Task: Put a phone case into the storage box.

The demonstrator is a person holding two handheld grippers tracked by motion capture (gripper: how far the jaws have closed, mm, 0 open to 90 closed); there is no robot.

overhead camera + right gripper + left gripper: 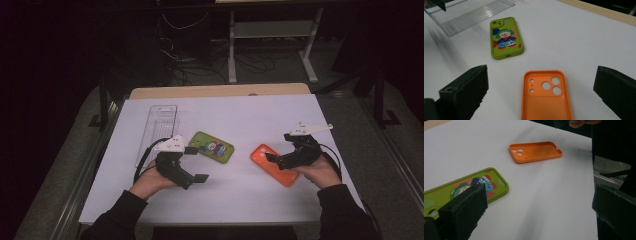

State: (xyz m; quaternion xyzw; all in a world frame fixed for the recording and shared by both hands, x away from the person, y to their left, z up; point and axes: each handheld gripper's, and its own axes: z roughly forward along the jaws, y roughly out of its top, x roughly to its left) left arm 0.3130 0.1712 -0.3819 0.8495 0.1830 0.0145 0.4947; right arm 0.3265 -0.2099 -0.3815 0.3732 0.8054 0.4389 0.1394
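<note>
- A clear, ribbed plastic tray [159,129], long and rectangular, lies flat at the left of the white-covered table [240,200], its long side running away from the person; in the right gripper view it sits at the far upper left [471,17].
- The left tongs [196,164], black with a grey three-cornered plate on top, are held in the person's left hand [150,182] just in front of the tray; their jaws stand wide apart and hold nothing, with bare table between them in the left gripper view.
- A lime-green phone case with a cartoon clown printed on it [211,146] lies flat just right of the tray, picture side up; the upper jaw of the left tongs is close to its near-left end, and in the left gripper view the case [496,182] passes partly behind the left-hand jaw.
- An orange phone case with round camera cut-outs [272,162] lies hollow side up, well apart from the green one and to its right [535,151].
- The right tongs [270,158], held in the right hand [320,172], hover over the orange case with jaws spread wide; in the right gripper view the case [546,100] lies between the two jaws, neither touching it.
</note>
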